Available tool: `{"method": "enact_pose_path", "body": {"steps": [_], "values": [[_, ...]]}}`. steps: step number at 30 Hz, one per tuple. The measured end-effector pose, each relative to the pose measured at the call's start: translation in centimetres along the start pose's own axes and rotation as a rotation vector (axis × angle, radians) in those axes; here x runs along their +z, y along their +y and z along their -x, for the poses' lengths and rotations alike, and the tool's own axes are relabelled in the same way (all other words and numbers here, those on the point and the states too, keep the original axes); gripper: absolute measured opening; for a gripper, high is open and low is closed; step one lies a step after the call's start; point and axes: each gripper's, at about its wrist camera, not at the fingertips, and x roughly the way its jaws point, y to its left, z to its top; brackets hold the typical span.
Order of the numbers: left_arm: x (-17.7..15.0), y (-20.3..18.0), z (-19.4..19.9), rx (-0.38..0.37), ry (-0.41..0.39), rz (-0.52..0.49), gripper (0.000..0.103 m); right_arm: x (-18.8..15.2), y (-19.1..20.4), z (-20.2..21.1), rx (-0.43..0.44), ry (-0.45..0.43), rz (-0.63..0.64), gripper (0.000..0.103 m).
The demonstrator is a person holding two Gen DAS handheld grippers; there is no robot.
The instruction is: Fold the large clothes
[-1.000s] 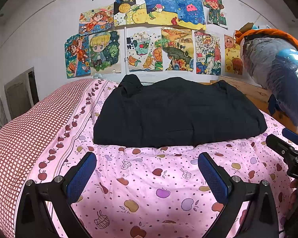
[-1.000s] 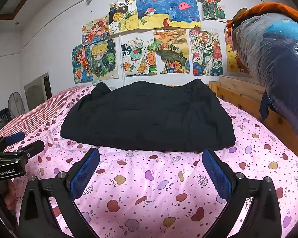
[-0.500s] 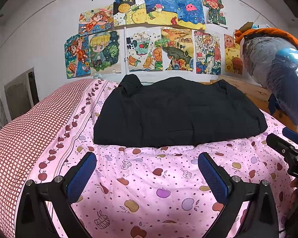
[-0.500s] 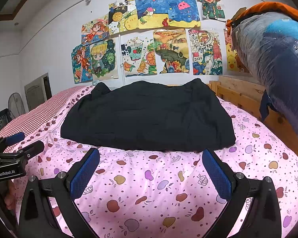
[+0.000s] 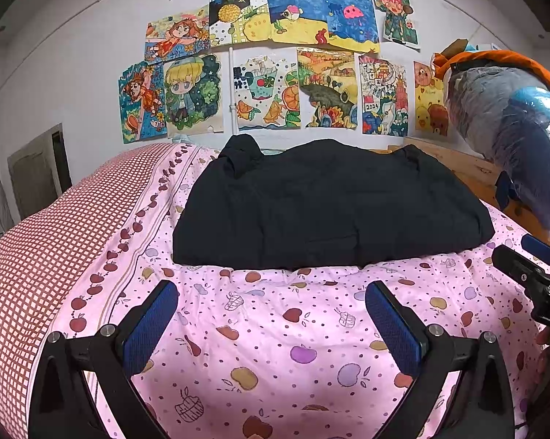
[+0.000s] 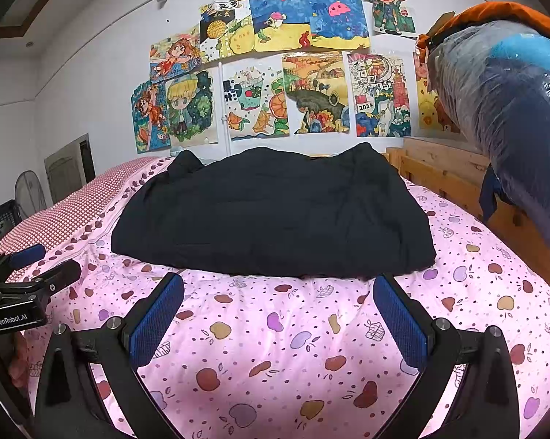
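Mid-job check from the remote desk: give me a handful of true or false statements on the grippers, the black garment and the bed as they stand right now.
1. Both grippers are open and hold nothing. True: the left gripper and the right gripper have their jaws spread wide with only bedding between them.
2. The black garment hangs from the wooden bed frame. False: it lies flat on the pink fruit-print quilt; the wooden frame is beside it.
3. The right gripper's fingers touch the garment. False: the near edge of the garment lies ahead of the blue pads.
4. Coloured drawings cover the wall behind the bed. True.
5. A plastic-wrapped bundle sits at the right of the bed. True.
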Motion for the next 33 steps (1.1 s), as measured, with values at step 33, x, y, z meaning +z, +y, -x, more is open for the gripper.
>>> {"method": "enact_pose_path", "body": {"steps": [33], "values": [[-0.98, -0.17, -0.6, -0.004, 0.04, -0.013, 0.103, 0.0, -0.01, -0.07, -0.001, 0.002, -0.002, 0.101]]}}
